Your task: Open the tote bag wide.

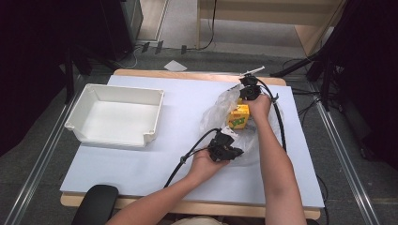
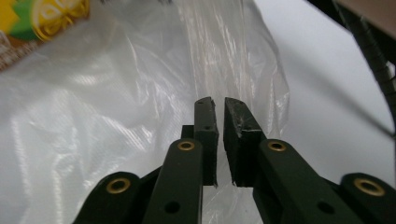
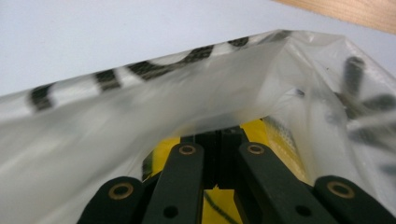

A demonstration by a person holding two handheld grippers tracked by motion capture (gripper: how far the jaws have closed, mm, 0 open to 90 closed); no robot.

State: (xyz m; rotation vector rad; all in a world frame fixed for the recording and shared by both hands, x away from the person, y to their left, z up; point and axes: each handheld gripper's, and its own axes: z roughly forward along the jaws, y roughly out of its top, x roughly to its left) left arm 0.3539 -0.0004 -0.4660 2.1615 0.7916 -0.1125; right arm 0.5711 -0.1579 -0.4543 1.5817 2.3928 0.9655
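A high view looks down on a pale counter (image 1: 141,164). At the left of the frame sits an empty white plastic tray (image 1: 115,115), well apart from the work. Right of centre lies a crumpled clear plastic bag (image 1: 220,110) with a yellow juice carton (image 1: 238,117) standing in its mouth.

A person's forearms come in from the bottom edge. The left gripper (image 1: 230,151), low and just right of centre, meets the near edge of the bag. In the left gripper view its fingers (image 2: 208,135) stand almost closed, with only a narrow slit between them, and a pleat of the bag film (image 2: 224,56) runs down into that slit; they appear to pinch the film. The carton's printed corner (image 2: 42,18) shows at the upper left of that view, through the plastic.

The right gripper (image 1: 248,91) sits at the far side of the bag, above the carton. In the right gripper view its fingers (image 3: 187,163) are closed together on the bag's rim, the film (image 3: 140,116) arching over them and the yellow carton (image 3: 261,133) just behind.

The step in hand looks like bagging the carton: both grippers hold the mouth of the bag while the carton is partly inside. The next move likely calls for drawing the film further over the carton, or lifting the rim so it slides deeper, without letting the thin plastic slip or tear.
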